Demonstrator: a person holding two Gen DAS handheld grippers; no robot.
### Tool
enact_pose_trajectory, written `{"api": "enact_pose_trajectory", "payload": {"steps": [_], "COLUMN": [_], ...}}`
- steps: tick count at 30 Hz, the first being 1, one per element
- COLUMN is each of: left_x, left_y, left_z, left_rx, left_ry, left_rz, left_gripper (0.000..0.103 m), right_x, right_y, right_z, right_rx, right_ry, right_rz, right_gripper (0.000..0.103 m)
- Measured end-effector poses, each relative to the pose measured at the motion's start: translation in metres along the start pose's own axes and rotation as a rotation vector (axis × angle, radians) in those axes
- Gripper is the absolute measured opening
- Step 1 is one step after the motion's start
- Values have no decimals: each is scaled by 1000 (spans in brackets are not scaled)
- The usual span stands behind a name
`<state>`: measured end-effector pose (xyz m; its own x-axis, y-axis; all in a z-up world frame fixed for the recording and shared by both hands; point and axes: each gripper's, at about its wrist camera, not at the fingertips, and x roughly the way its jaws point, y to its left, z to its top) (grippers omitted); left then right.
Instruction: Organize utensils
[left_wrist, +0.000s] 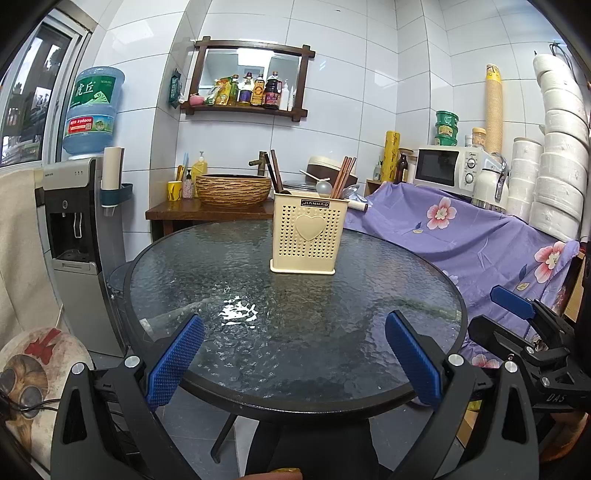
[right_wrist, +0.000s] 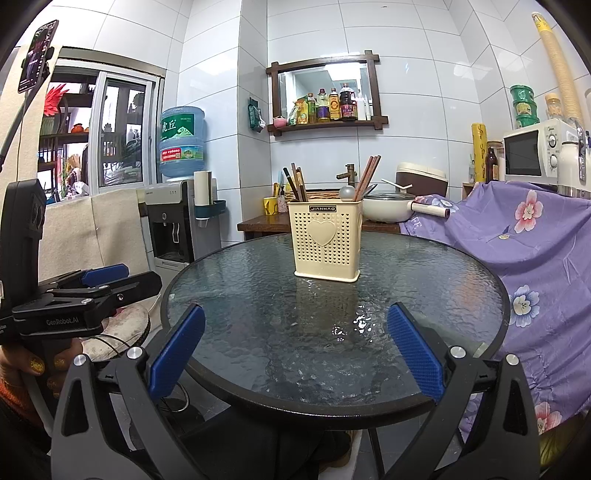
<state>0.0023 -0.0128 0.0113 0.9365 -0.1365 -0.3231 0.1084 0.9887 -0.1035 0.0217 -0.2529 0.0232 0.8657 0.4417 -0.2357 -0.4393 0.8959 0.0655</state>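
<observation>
Both the left tongs (left_wrist: 293, 363) and right tongs (right_wrist: 295, 356) are hovering spread and empty at the worktop's (left_wrist: 295, 332) near edge. The light utensil caddy (left_wrist: 309, 234), standing toward the far edge, is risking tipping if the tongs tug its leaning chopsticks (left_wrist: 341, 177) sideways.

The utensil holder (left_wrist: 309, 236) hides the lower ends of the chopsticks (left_wrist: 341, 177) and spoon (left_wrist: 322, 185).

Cream plastic utensil holder (left_wrist: 309, 236), perforated, raised heart on front, "JIANHAO" label at rim: upright on glass table, well ahead of gripper fingers, centred between them. Inside: dark brown chopsticks (left_wrist: 275, 170) leaning left, reddish-brown chopsticks (left_wrist: 343, 176) leaning right, spoon (left_wrist: 322, 186) bowl-up between them.
</observation>
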Motion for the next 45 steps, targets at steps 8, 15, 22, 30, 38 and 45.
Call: {"api": "enact_pose_trajectory", "payload": {"steps": [8, 15, 22, 30, 38, 45], "left_x": [0, 0, 0, 0, 0, 0], "left_y": [0, 0, 0, 0, 0, 0], "left_z": [0, 0, 0, 0, 0, 0], "left_rx": [-1, 0, 0, 0, 0, -2], "left_ry": [0, -1, 0, 0, 2, 1], "left_rz": [0, 0, 0, -1, 1, -1], "left_gripper": [97, 97, 97, 97, 97, 97], "right_x": [-1, 0, 0, 1, 1, 2], "right_y": [0, 0, 0, 0, 1, 0], "right_z": [0, 0, -3, -2, -6, -7], "right_rx": [0, 1, -1, 0, 0, -1], "right_ry": [0, 1, 2, 2, 4, 7], "right_rz": [-1, 0, 1, 1, 0, 0], "right_gripper": [97, 97, 97, 97, 97, 97]}}
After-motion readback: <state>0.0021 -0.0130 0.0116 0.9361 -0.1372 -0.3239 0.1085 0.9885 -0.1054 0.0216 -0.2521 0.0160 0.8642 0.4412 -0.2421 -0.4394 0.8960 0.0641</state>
